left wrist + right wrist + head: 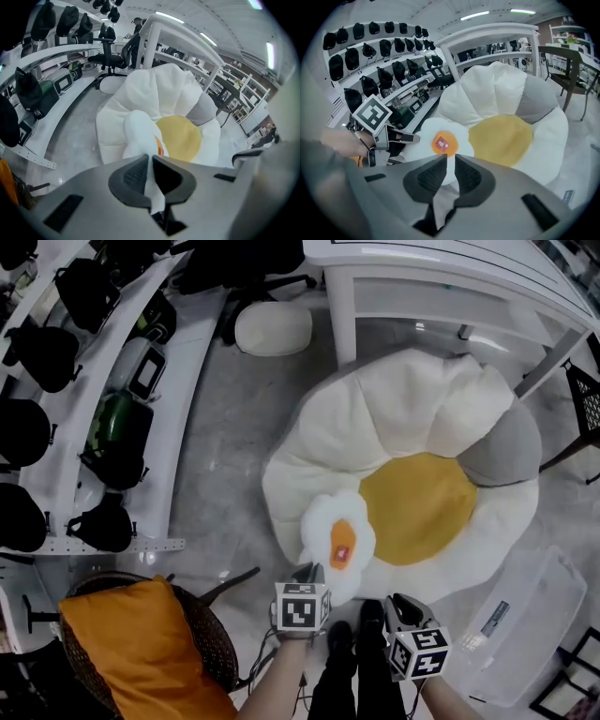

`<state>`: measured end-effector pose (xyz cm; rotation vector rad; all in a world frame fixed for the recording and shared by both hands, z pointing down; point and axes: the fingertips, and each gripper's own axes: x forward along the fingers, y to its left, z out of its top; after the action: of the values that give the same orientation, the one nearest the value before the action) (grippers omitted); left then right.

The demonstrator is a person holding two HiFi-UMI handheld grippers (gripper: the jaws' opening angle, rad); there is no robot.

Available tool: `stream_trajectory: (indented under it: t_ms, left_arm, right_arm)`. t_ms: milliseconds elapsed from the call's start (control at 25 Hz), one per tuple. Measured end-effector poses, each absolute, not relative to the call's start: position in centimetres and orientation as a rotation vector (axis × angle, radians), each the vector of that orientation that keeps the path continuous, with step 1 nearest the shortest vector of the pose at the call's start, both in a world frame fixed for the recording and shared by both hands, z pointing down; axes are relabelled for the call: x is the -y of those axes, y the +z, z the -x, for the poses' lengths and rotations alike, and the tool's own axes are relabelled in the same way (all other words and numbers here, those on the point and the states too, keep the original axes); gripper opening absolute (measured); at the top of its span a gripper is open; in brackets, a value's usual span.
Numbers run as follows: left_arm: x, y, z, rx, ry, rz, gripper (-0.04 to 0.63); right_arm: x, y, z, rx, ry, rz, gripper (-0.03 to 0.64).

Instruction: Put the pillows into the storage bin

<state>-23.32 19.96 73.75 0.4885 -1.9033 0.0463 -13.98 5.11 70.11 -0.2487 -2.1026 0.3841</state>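
A small white flower-shaped pillow [337,538] with an orange middle hangs just above a big white floor cushion [412,507] with a yellow centre. My left gripper [309,570] is shut on the small pillow's near edge; white fabric [138,136] runs between its jaws [150,157]. My right gripper [386,604] pinches the same pillow [440,140] from the right, with fabric squeezed in its narrow gap [451,157]. The left gripper [410,137] shows at the pillow's left edge in the right gripper view. A grey pillow [502,451] lies on the big cushion's right side. The clear storage bin [525,634] stands at lower right.
An orange pillow [141,634] sits in a wicker seat at lower left. White shelves [70,474] with several black bags line the left side. A white table [441,277] stands behind the cushion, with a pale round cushion [272,327] beside its leg. Dark shoes show between the grippers.
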Motion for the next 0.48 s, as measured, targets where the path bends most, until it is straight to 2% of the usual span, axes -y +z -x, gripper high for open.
stream_trajectory:
  t_ms: [480]
  left_arm:
    - [-20.7, 65.8, 22.8, 1.895, 0.185, -0.542, 0.021]
  right_arm:
    - [-3.2, 63.2, 13.3, 2.154, 0.417, 0.150, 0.049]
